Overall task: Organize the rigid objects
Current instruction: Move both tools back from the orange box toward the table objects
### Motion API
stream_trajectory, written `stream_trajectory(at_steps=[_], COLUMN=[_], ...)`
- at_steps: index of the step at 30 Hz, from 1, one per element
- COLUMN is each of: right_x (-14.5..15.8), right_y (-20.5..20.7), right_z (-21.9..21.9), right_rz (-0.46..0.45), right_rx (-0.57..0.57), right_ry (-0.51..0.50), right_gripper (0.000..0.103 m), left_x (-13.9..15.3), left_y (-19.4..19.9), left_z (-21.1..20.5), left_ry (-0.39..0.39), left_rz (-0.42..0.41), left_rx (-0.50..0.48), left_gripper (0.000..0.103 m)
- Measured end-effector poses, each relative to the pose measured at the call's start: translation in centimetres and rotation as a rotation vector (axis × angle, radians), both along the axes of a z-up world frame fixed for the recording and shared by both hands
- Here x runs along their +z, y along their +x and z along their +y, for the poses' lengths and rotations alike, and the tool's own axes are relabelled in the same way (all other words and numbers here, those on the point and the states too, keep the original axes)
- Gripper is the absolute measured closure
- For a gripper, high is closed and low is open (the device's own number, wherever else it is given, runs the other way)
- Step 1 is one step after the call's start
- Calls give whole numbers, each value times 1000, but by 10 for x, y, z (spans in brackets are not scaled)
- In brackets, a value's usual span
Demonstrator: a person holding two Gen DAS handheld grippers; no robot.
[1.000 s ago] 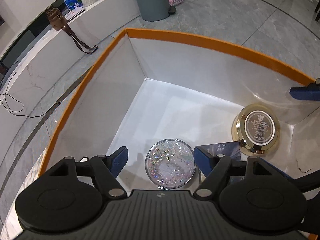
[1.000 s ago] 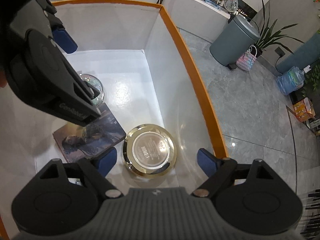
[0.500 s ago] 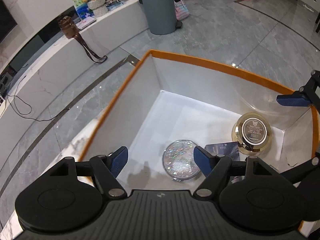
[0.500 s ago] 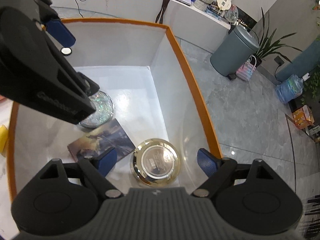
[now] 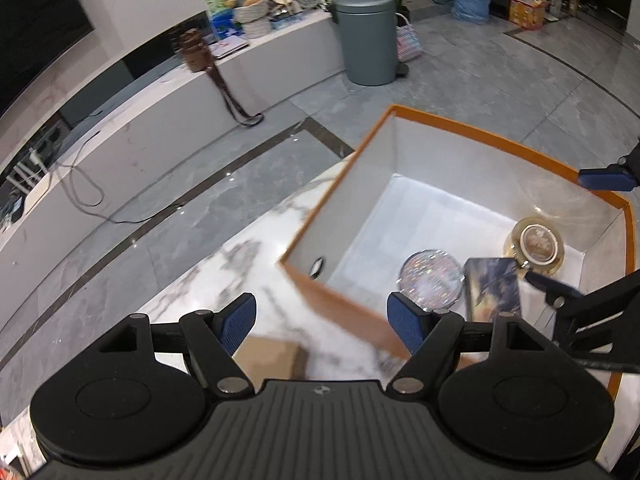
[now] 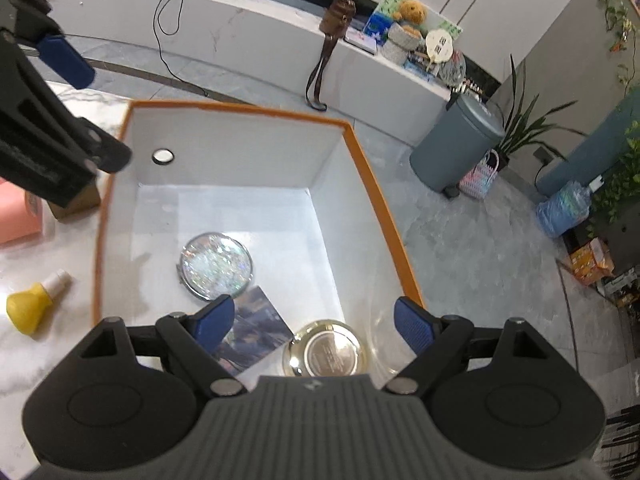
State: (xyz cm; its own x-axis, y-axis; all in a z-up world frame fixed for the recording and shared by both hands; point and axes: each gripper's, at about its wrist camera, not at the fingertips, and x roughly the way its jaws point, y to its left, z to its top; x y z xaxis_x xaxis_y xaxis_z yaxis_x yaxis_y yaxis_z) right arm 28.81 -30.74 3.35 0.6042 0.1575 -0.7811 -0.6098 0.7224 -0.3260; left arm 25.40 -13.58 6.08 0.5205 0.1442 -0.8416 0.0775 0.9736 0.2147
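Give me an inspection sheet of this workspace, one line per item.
Surface: white marble table.
Job's things: orange-rimmed box holds glitter compact, card, gold tin.
Clutter: yellow bottle, pink box, cardboard box outside.
Grippers: left claw and right claw open, empty.
Cables: black cord on the counter.
Surroundings: grey bin, plants, teddy bear.

Left view's kinda smeary: the box's (image 5: 344, 312) near wall and a brown carton (image 5: 272, 354) on the tabletop blur out. In the right view, the gold tin (image 6: 332, 354) and card (image 6: 256, 332) are half hidden behind the gripper; tin's label unreadable.
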Motion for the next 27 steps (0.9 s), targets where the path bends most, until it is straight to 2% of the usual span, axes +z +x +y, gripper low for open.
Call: stream_trajectory(at_steps=[9,18,27], right_x=[23,27,24], right_y=[-33,-65,-91], right_z=[19,32,40], right_rz=[-45,-79,-99], right_rx=[39,88,125], right_ry=[11,-18,-39], right_gripper=[17,17,17], left_x=[16,6,-7], left_y=[-39,-77,-110], left_z=[40,74,83], left_ry=[-28,-60,-101], left_rz=[-41,-46,-68], left_rx=[67,125,121], left_gripper=[15,15,15])
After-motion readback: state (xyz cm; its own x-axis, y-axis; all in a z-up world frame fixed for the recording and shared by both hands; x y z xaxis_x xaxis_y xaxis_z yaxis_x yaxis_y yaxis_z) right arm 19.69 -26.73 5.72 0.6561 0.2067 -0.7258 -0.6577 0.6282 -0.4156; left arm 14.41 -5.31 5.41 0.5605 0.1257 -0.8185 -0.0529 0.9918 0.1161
